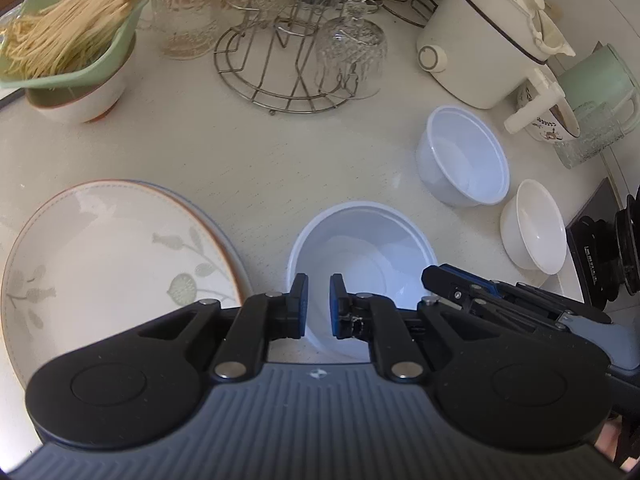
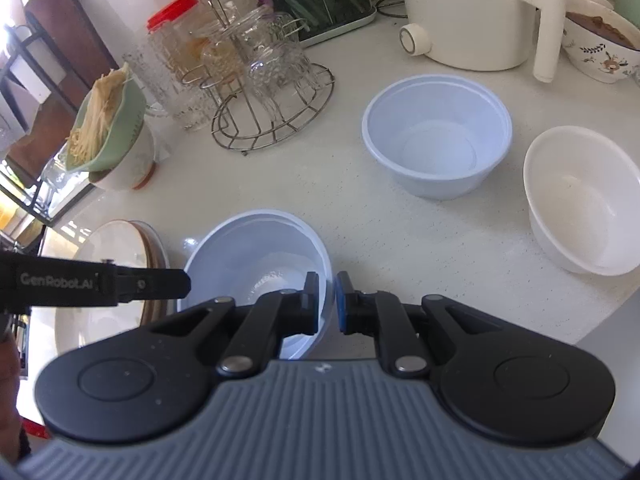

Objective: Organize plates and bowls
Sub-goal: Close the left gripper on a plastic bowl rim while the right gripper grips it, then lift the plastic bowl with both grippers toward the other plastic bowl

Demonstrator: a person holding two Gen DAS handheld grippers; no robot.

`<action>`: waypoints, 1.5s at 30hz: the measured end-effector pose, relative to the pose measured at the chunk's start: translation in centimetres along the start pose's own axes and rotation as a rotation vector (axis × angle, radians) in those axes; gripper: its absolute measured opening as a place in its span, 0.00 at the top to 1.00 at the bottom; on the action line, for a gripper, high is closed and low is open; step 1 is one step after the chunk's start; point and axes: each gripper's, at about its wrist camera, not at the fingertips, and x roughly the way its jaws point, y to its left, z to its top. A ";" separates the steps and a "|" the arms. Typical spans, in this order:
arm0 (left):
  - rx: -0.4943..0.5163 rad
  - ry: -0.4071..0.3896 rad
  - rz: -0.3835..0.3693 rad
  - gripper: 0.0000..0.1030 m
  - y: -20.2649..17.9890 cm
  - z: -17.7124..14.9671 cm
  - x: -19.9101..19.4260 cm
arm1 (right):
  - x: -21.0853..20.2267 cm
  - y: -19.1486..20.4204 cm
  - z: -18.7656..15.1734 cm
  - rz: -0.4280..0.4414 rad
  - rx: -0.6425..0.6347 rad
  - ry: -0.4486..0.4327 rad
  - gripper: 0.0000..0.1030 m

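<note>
A pale blue plastic bowl (image 1: 362, 256) (image 2: 260, 256) stands on the counter in front of both grippers. My right gripper (image 2: 327, 300) is shut on its right rim; it also shows in the left wrist view (image 1: 444, 280). My left gripper (image 1: 319, 306) hovers over the bowl's near left rim, jaws a small gap apart, holding nothing; its arm shows in the right wrist view (image 2: 120, 282). A second pale blue bowl (image 1: 464, 156) (image 2: 438, 136) and a white ceramic bowl (image 1: 534, 226) (image 2: 584, 200) stand to the right. A leaf-patterned plate stack (image 1: 108, 264) (image 2: 116, 248) lies at left.
A wire rack with upturned glasses (image 1: 304, 52) (image 2: 272, 92) stands behind. A green colander of noodles on a bowl (image 1: 68, 40) (image 2: 108, 128) is at back left. A cream cooker (image 1: 480, 40) (image 2: 464, 8), a floral pot (image 2: 600, 52) and a green kettle (image 1: 600, 80) stand at back right.
</note>
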 end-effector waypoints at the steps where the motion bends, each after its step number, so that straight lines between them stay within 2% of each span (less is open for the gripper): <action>1: -0.001 -0.002 0.000 0.88 0.1 0.0 -0.1 | -0.1 0.1 0.0 -0.002 0.004 -0.011 0.87; 7: -0.004 -0.044 0.007 0.87 0.2 0.3 -1.8 | -2.1 0.1 0.6 -0.040 0.027 -0.107 0.84; 9: 0.008 -0.067 0.011 0.87 -0.1 0.6 -2.7 | -3.0 0.0 1.0 -0.048 0.028 -0.141 0.73; 11: 0.031 -0.090 0.009 0.87 -0.5 0.9 -3.7 | -3.9 0.2 1.3 -0.051 0.010 -0.162 0.68; 18: 0.073 -0.160 -0.008 0.86 -1.8 1.4 -6.9 | -7.3 1.3 2.3 -0.054 -0.060 -0.252 0.69; 26: 0.121 -0.205 -0.037 0.86 -4.3 1.9 -8.2 | -9.5 0.6 3.0 -0.064 -0.043 -0.295 0.69; 31: 0.166 -0.235 -0.032 0.86 -6.4 1.4 -8.4 | -10.8 -0.2 2.8 -0.080 -0.042 -0.316 0.69; 40: 0.190 -0.252 -0.071 0.85 -8.9 0.8 -7.8 | -13.0 -2.6 2.5 -0.114 -0.049 -0.349 0.69; 45: 0.223 -0.259 -0.090 0.81 -10.7 0.3 -7.2 | -14.4 -3.9 2.4 -0.131 -0.053 -0.359 0.69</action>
